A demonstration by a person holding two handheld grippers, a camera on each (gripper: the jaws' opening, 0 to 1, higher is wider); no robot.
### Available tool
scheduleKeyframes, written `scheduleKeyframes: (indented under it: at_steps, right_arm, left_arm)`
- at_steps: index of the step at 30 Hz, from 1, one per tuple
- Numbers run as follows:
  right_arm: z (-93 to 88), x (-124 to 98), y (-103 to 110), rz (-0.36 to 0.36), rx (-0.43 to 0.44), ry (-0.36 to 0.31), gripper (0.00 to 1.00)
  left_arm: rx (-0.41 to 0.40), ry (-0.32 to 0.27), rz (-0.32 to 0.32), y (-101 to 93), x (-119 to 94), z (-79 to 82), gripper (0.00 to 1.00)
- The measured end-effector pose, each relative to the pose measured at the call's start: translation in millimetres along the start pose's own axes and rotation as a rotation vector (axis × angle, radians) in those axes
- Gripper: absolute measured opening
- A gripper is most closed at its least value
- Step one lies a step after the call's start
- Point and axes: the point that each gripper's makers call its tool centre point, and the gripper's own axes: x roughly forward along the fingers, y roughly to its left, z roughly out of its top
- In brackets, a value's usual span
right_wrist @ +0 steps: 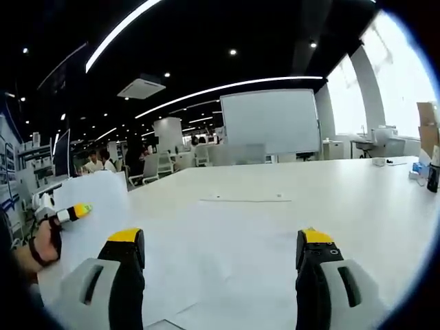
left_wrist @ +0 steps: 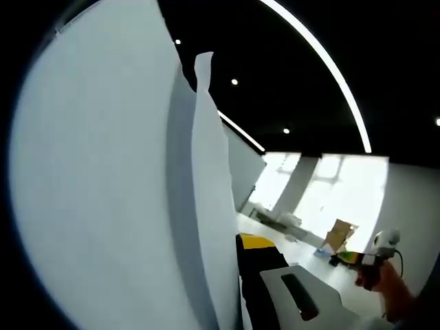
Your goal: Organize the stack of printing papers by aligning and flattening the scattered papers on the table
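Left gripper view: the papers (left_wrist: 103, 192), white sheets seen nearly edge-on and very close, are standing upright across the left part of the frame, with one sheet's edge (left_wrist: 206, 172) rising a little proud of the rest. One black, yellow-tipped jaw of the left gripper (left_wrist: 265, 275) is lying just beside the sheets on their right; the opposite jaw is hidden behind the paper, so whether the jaws are pressing on the sheets cannot be told from this view. At lower right, the right gripper (left_wrist: 368, 265) is being carried in a person's hand (left_wrist: 392, 292) above the white table (left_wrist: 302, 254). Right gripper view: the right gripper (right_wrist: 220, 247) is standing wide, its two yellow-tipped jaws well apart and holding nothing, hovering over loose white sheets (right_wrist: 227, 275) lying flat on the table (right_wrist: 344, 192). At left, the left gripper (right_wrist: 72, 213) is showing in a person's hand (right_wrist: 41, 247), with the upright papers (right_wrist: 89, 213) at its yellow tip; the contact there is too small to judge. A whiteboard (right_wrist: 269, 122) is standing at the table's far end.
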Motion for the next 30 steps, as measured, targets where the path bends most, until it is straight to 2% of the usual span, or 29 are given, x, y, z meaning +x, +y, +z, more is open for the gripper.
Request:
scheduleKeyframes:
  at_steps: [6,30]
  right_arm:
    - [-9.5,3.0,-4.3,-0.011,0.004,0.026,0.86]
    - [-21.4,2.6,-2.7,-0.008,-0.006,0.058,0.86]
  left_arm:
    - [0.001,0.001,0.000,0.7,0.3,-0.1,0.06]
    - [0.001,0.003,-0.001,-0.1,-0.9,-1.5,0.06]
